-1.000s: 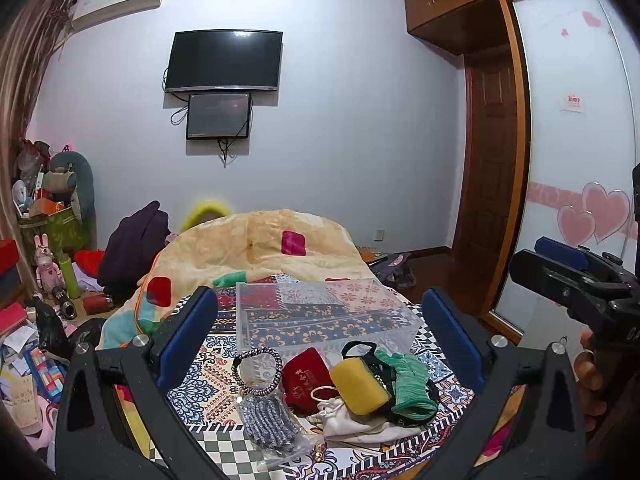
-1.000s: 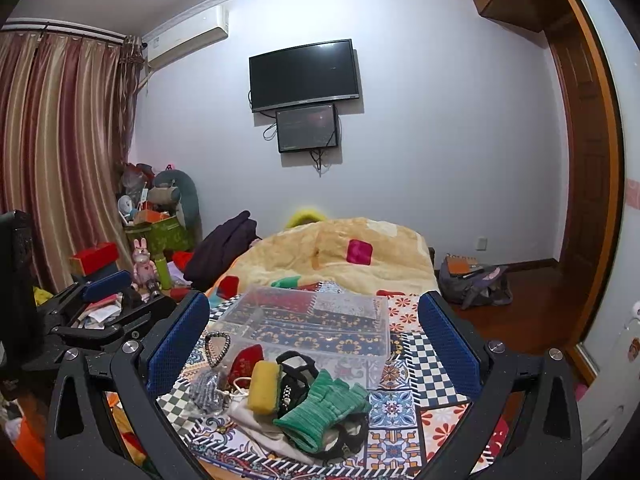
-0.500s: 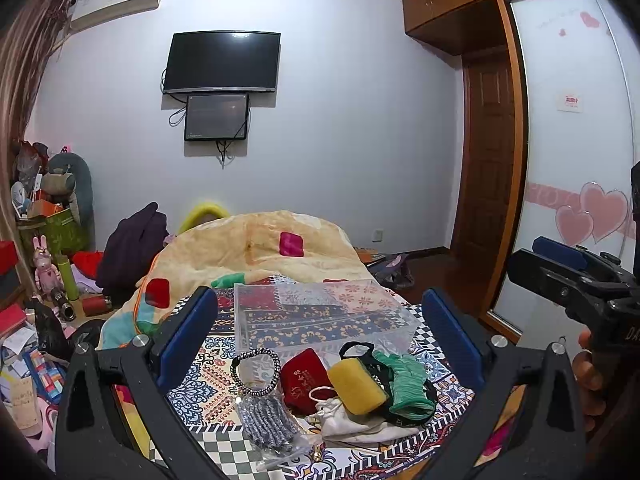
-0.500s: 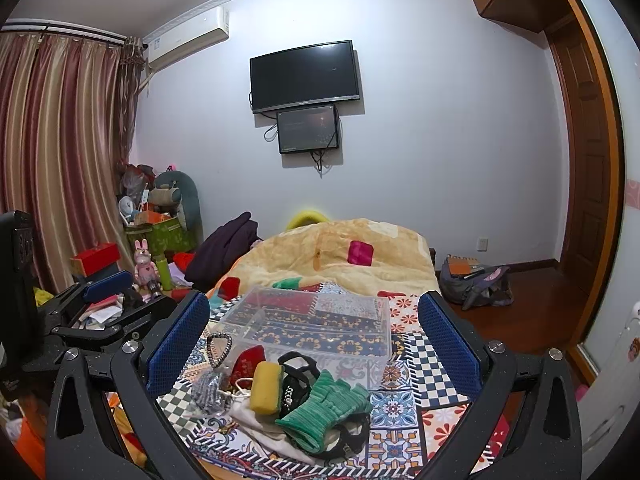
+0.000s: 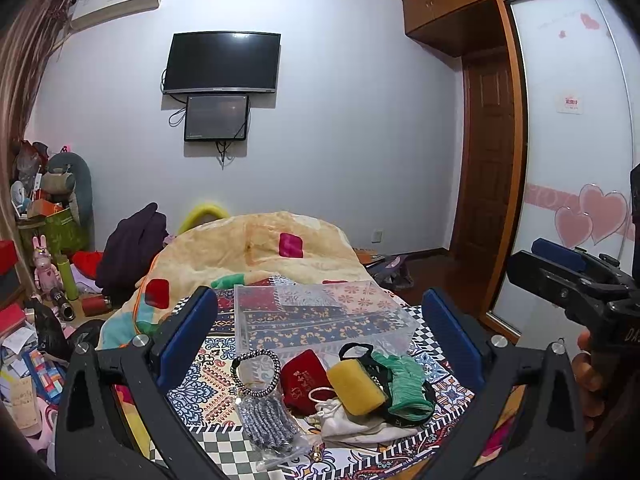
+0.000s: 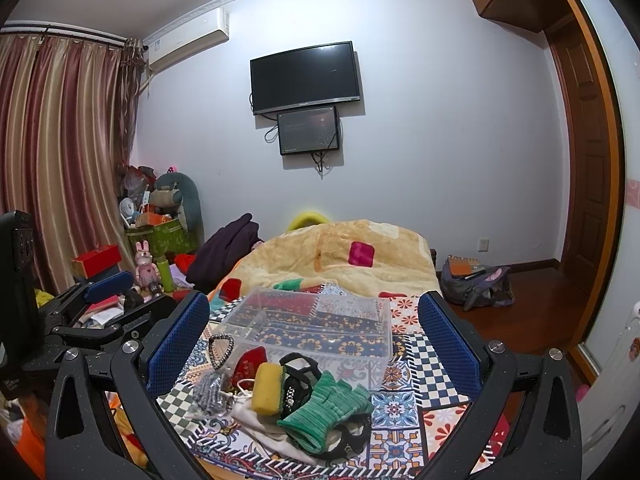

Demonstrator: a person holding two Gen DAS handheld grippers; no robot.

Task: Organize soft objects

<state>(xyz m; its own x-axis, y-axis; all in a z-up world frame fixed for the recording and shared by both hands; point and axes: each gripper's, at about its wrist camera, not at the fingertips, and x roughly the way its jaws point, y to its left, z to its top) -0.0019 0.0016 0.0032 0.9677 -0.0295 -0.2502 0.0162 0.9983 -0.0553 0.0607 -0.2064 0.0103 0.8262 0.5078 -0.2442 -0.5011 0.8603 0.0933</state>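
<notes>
A pile of soft things lies on the patterned cloth in front of a clear plastic box (image 5: 320, 316) (image 6: 320, 320): a yellow sponge (image 5: 356, 386) (image 6: 266, 388), a green knit cloth (image 5: 404, 384) (image 6: 324, 408), a red pouch (image 5: 302, 374) (image 6: 250, 362), a white drawstring bag (image 5: 352, 424), a grey glove in a bag (image 5: 266, 426) and a beaded hair band (image 5: 256, 368). My left gripper (image 5: 320, 332) is open and empty, held above and before the pile. My right gripper (image 6: 316, 332) is open and empty too, to its right.
The cloth covers the foot of a bed with a yellow quilt (image 5: 256, 248). Clutter, toys and boxes (image 5: 44, 264) stand on the left. A wardrobe with heart stickers (image 5: 580, 216) and a door are on the right. A backpack (image 6: 476, 284) lies on the floor.
Both grippers drifted very slightly; the views are nearly the same. Nothing was picked up or moved.
</notes>
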